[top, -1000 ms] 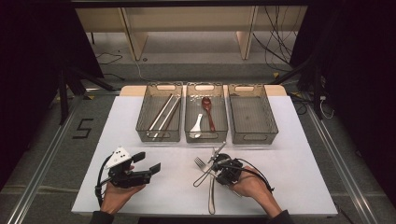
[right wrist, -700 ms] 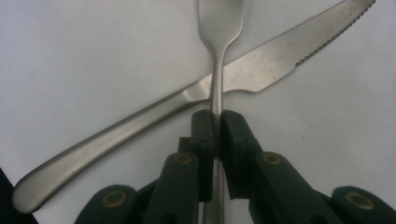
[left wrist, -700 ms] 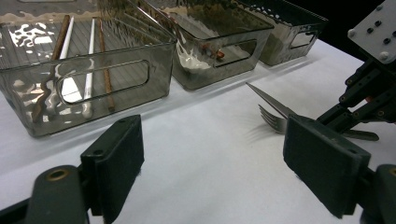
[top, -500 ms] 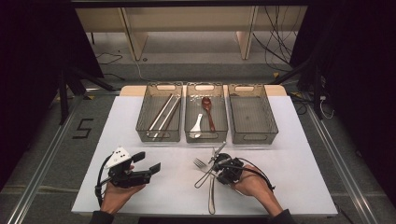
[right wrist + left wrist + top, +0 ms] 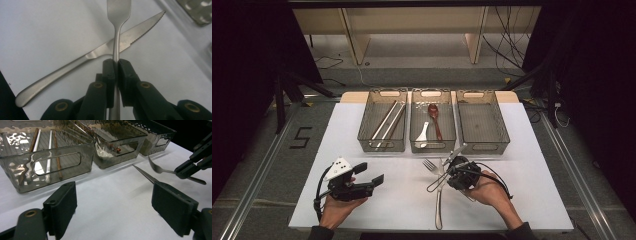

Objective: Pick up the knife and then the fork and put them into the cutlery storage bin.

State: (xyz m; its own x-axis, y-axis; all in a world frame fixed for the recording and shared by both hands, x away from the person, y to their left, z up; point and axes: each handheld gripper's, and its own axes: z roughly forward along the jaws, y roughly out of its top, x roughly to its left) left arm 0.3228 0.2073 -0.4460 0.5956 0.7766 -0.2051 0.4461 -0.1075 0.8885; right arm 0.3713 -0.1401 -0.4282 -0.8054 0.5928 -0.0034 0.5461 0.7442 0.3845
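1. The right gripper [image 5: 115, 65] is clenched on the thin neck of a steel fork [image 5: 118, 10]; the two black jaws press it from both sides, and the tines point away from the camera in the right gripper view.
2. In the high view the right gripper [image 5: 451, 171] is near the front of the table, in the person's right hand [image 5: 486, 189], and the fork [image 5: 430, 166] sticks out from it toward the left and the back.
3. Under the fork lies a steel table knife [image 5: 100, 53] with a toothed blade, flat on the table; the fork crosses over it.
4. The left gripper [image 5: 367, 175] is released, its jaws stand wide apart with nothing between them, and it sits in the left hand [image 5: 336, 210] well apart from the fork.
5. The surface is a white table [image 5: 402, 200], plain and matte.
6. At the back of it three smoky clear bins stand side by side: the left bin [image 5: 383, 120] with chopsticks [image 5: 387, 121], the middle bin [image 5: 432, 120] with a white spoon [image 5: 423, 134] and a dark red spoon [image 5: 434, 117], and the right bin [image 5: 482, 121].
7. Around the table the floor is grey, with a black number "5" [image 5: 301, 137] on the left, metal rails on both sides, loose cables, and pale wooden furniture legs [image 5: 352, 37] behind; the room edges are dark.
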